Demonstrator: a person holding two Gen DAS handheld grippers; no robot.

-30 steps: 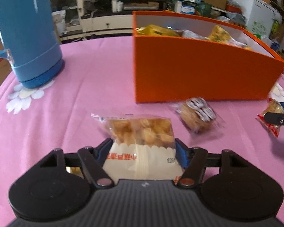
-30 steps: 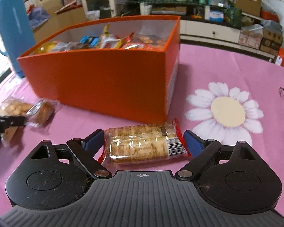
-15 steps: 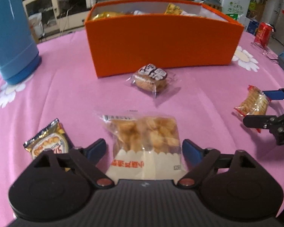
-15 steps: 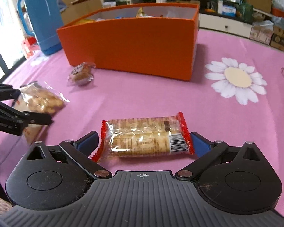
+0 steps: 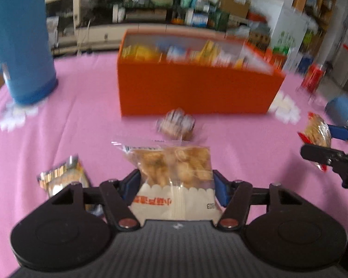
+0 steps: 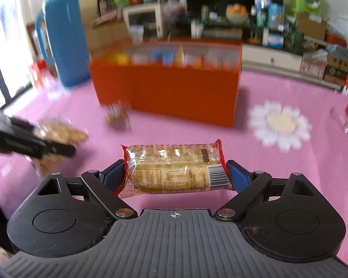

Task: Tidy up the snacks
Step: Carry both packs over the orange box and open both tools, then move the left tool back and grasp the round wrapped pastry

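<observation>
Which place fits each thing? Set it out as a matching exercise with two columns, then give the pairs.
Things:
1. clear bag of fried puffs
2. red-edged cracker packet
3. tall blue thermos jug
4. small chocolate-drizzled wrapped cake

Places:
A. on the pink cloth in front of the orange box
B. between the right gripper pads
C. left of the orange box
D. between the left gripper pads

Pairs: 1-D, 2-B, 3-C, 4-A

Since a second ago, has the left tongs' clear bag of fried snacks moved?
Yes. The clear bag of fried snacks has been carried back from the orange box, which looks farther off.
</observation>
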